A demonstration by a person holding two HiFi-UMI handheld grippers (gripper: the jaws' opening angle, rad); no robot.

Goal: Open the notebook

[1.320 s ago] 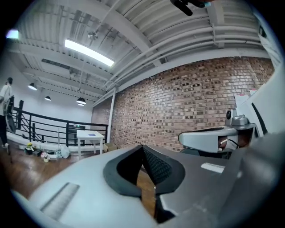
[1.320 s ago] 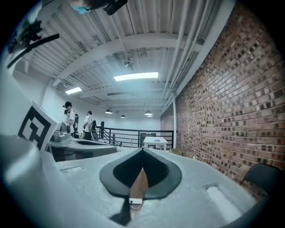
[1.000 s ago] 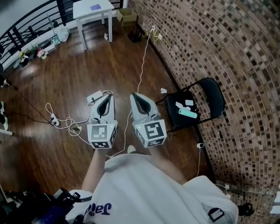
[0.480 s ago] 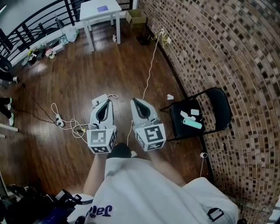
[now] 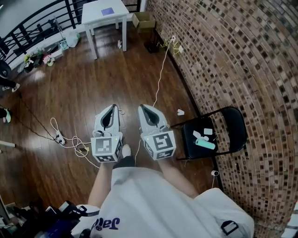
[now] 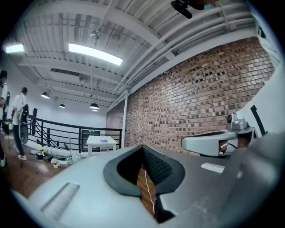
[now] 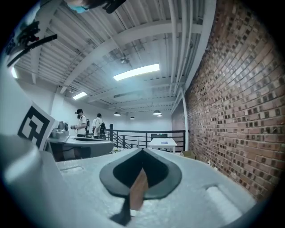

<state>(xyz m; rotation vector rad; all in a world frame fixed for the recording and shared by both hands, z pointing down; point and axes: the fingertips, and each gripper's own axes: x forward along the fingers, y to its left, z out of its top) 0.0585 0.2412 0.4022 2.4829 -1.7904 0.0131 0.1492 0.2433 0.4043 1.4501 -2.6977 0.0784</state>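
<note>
The grey plastic left gripper [image 5: 112, 107] and right gripper [image 5: 141, 107] are hovering clenched, empty, well apart from the white table's [image 5: 93, 14] purple notebook [image 5: 108, 10], apparently still unopened.

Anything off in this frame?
Loose cords on the floor: a white cord trails from the brick wall toward the person's feet, and a tangle by a power strip lies left of them. A white scrap lies beside the chair.

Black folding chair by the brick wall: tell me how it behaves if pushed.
The chair looks light on thin tube legs, so it would likely slide on the smooth wood floor or tip. The teal item on its seat would probably roll off.
</note>
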